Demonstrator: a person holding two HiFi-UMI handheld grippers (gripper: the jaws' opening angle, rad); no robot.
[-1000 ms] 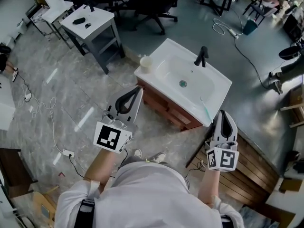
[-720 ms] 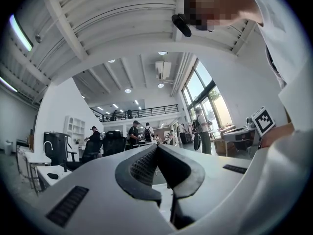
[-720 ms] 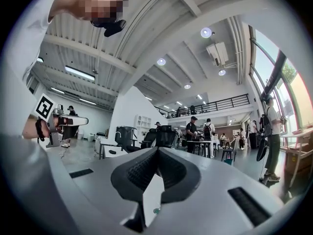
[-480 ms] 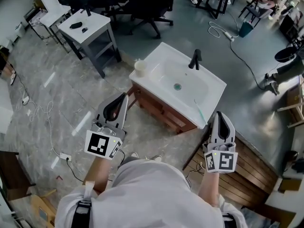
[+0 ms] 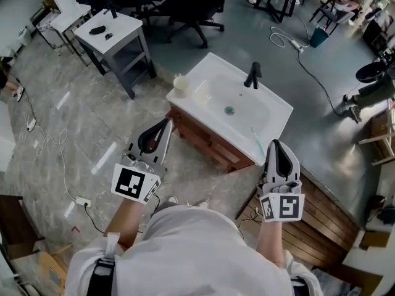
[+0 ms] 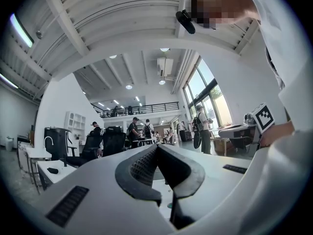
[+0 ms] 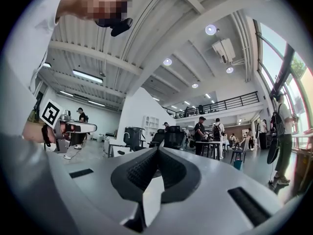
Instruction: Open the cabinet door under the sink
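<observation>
Head view as guide: find the wooden cabinet door [image 5: 210,142] at frame centre beneath the white sink [image 5: 271,113], then crouch, part the empty, fully closed jaws of left gripper [image 5: 167,123] or right gripper [image 5: 276,142], and pull its edge squarely outward.

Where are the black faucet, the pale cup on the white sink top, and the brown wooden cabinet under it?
black faucet [image 5: 252,76]: head view, on its upright stem.
pale cup [image 5: 180,86]: head view, on its side wall.
brown wooden cabinet [image 5: 213,143]: head view, on its front face.
</observation>
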